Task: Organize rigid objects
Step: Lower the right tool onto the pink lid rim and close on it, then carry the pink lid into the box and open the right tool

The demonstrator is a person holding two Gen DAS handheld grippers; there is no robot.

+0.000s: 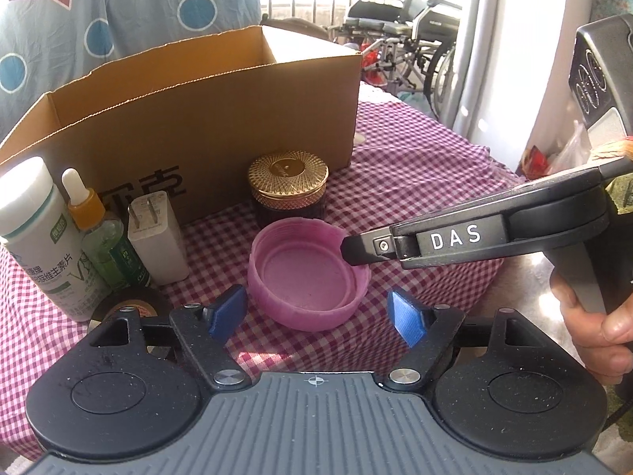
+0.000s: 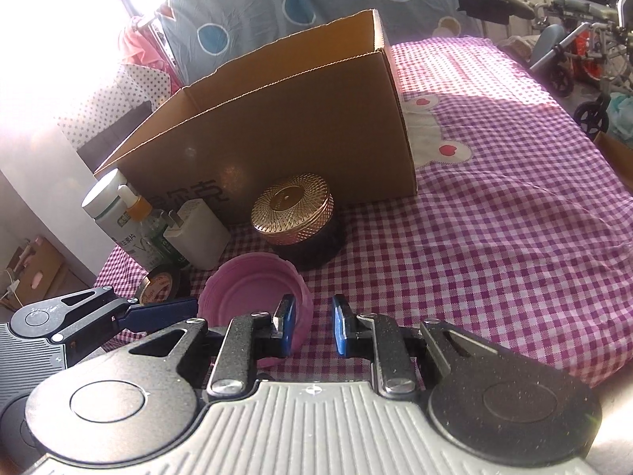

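Note:
A large pink cap (image 1: pixel 306 273) lies open side up on the checked cloth, just ahead of my open left gripper (image 1: pixel 318 314), between its blue pads. My right gripper (image 2: pixel 313 326) comes in from the right; in the left wrist view its black fingertip (image 1: pixel 354 251) touches the cap's right rim. In the right wrist view the cap (image 2: pixel 245 297) sits at the left pad, whether its wall is between the pads is unclear, and the jaws stand partly apart. A gold-lidded dark jar (image 1: pixel 288 186) stands behind the cap.
An open cardboard box (image 1: pixel 190 118) stands behind the objects. At left are a white bottle (image 1: pixel 39 233), a dropper bottle (image 1: pixel 99 233), a white plug adapter (image 1: pixel 158 233) and a roll of black tape (image 1: pixel 130 308). Wheelchairs (image 1: pixel 403 39) stand beyond the table.

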